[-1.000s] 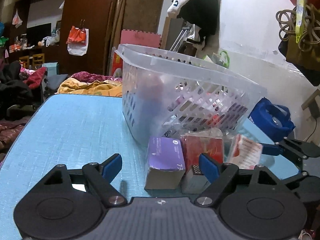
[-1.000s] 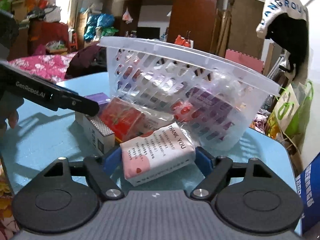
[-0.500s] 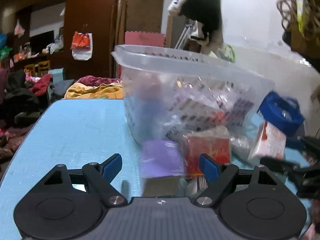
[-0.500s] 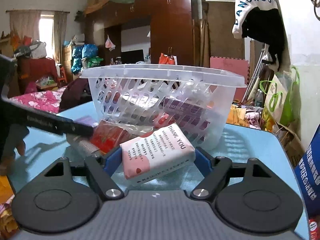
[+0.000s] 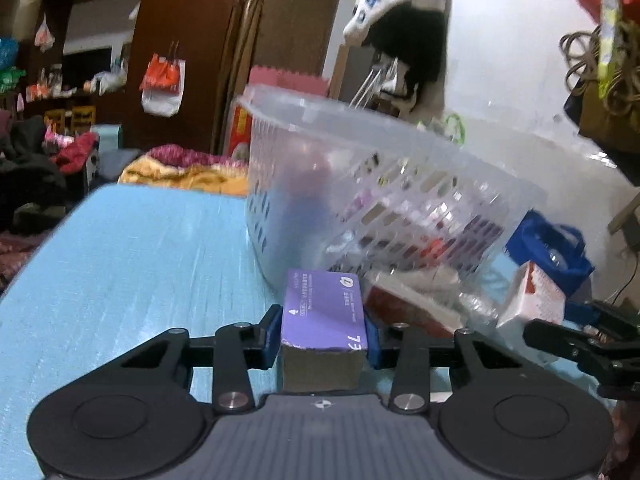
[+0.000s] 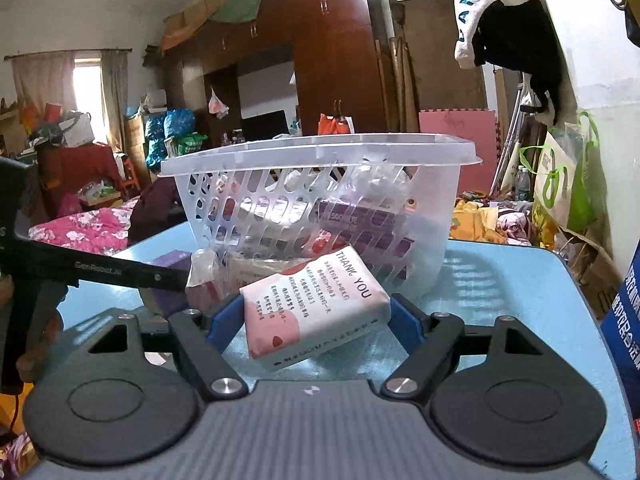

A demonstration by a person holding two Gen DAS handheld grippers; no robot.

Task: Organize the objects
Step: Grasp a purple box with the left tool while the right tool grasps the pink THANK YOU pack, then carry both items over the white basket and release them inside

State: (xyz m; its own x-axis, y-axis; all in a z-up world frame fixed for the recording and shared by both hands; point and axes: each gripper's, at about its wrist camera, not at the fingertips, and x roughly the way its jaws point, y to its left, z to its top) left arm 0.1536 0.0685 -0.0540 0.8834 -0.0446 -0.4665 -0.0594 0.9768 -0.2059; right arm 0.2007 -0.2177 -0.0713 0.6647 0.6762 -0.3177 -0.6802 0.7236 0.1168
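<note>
My left gripper [image 5: 322, 332] has its jaws closing, and the blue pads press both sides of a purple box [image 5: 324, 312] on the blue table [image 5: 140, 260]. Just behind the box stands a clear plastic basket [image 5: 360, 128] holding several packs. A red pack [image 5: 408, 308] lies to the right of the box. My right gripper [image 6: 314, 318] is shut on a pink-and-white "THANK YOU" pack [image 6: 316, 300], tilted, in front of the basket [image 6: 320, 152]. In the right wrist view the left gripper's black side [image 6: 120, 272] reaches in from the left toward the purple box [image 6: 172, 260].
A blue bag [image 5: 548, 252] sits past the table's right edge. A blue printed box [image 6: 624, 308] stands at the right of the right wrist view. A hand [image 6: 40, 340] holds the left gripper. Bedding and clutter lie beyond the table's far edge.
The left jaws have gone from wide apart to closed against the purple box. The right gripper has rolled to level, still holding the pink-and-white pack.
</note>
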